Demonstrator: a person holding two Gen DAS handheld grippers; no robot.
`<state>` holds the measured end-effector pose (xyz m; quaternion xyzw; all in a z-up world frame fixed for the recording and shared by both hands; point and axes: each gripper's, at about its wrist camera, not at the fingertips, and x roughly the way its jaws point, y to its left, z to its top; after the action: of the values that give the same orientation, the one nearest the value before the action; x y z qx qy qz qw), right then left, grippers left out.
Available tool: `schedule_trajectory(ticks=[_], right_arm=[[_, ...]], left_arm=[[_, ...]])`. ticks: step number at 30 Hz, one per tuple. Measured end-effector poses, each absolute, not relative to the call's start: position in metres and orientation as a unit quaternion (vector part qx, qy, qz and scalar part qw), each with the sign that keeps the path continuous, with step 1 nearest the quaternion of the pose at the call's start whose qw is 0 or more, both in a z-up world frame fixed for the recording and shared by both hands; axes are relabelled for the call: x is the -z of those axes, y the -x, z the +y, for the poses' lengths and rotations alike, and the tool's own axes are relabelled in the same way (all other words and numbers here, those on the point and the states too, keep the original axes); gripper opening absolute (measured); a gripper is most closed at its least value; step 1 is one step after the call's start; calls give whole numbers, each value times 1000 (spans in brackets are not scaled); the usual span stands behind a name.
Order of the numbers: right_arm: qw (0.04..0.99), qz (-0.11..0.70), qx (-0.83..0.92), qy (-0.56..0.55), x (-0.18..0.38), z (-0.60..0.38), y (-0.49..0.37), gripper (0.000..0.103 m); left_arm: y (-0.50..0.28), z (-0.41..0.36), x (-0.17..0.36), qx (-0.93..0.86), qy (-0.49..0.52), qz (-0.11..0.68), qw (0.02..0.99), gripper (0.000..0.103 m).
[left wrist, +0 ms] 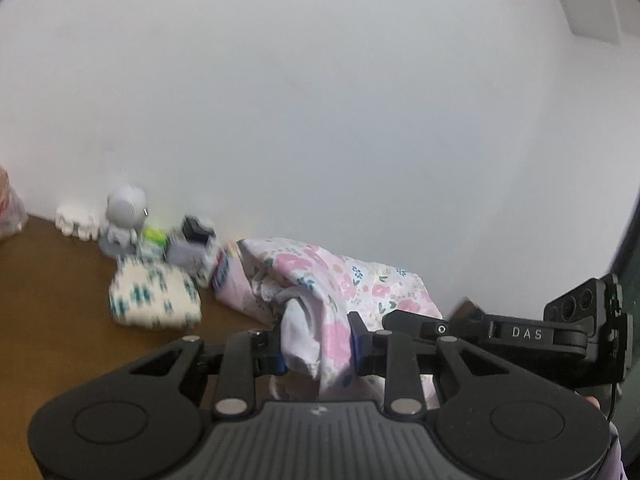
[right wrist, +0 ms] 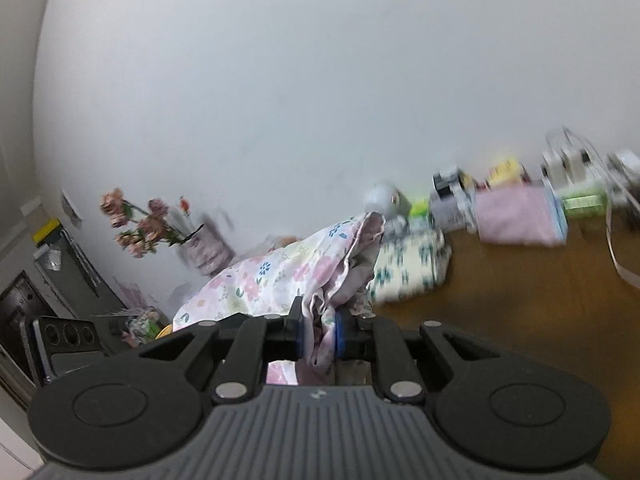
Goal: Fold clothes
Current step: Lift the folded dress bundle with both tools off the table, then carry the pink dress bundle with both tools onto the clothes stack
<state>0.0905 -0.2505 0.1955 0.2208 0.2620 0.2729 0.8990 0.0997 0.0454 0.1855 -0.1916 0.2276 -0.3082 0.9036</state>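
Left wrist view: the left gripper [left wrist: 318,350] occupies the lower centre of the frame. Its jaws are narrowed onto a bunched fold of the floral garment [left wrist: 316,280], which fills the gap between the blue pads. The garment rises from the jaws toward the centre right, hanging clear of the brown table [left wrist: 52,300]. The right gripper [left wrist: 500,332] appears at right centre, level with the garment's far edge. A folded white cloth with blue-green print [left wrist: 154,296] lies on the table at left centre. Small blurred items line the white wall [left wrist: 320,100] behind it.

Right wrist view: the right gripper [right wrist: 318,338] sits at lower centre. Its jaws are nearly closed, pinching a thin gather of the floral garment [right wrist: 272,276], which spreads from the jaws up and toward centre left. The patterned folded cloth [right wrist: 408,268] lies right of centre. A folded pink cloth [right wrist: 516,220] lies at upper right. A vase of flowers [right wrist: 160,228] stands at centre left.
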Motion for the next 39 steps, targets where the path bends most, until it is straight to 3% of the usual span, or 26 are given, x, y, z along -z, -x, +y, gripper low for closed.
schedule_trajectory(ticks=[9, 19, 21, 25, 27, 33, 36, 37, 38, 39], right_arm=[[902, 307, -225, -204, -180, -205, -263, 13], [890, 363, -185, -206, -89, -173, -373, 13], [886, 374, -177, -209, -67, -169, -385, 15], [895, 366, -147, -209, -37, -170, -391, 41], [906, 350, -136, -197, -38, -170, -384, 53], [965, 232, -58, -110, -64, -145, -338, 53], [969, 210, -76, -106, -63, -135, -326, 50], [970, 207, -83, -100, -62, -133, -323, 48], [970, 206, -89, -91, -61, -131, -322, 38], [970, 206, -92, -86, -60, -129, -322, 32]], left_arm=[[-254, 59, -154, 260, 200, 271, 905, 26], [-371, 80, -62, 229, 235, 332, 884, 27], [-385, 83, -36, 216, 250, 343, 879, 34], [-383, 93, -8, 202, 291, 330, 875, 61], [-379, 96, -11, 192, 292, 330, 877, 66], [-342, 88, -50, 146, 231, 236, 933, 67], [-324, 76, -67, 115, 181, 178, 960, 65], [-320, 71, -70, 111, 156, 163, 968, 65], [-317, 66, -73, 108, 132, 150, 974, 63], [-317, 63, -75, 107, 120, 148, 976, 56]])
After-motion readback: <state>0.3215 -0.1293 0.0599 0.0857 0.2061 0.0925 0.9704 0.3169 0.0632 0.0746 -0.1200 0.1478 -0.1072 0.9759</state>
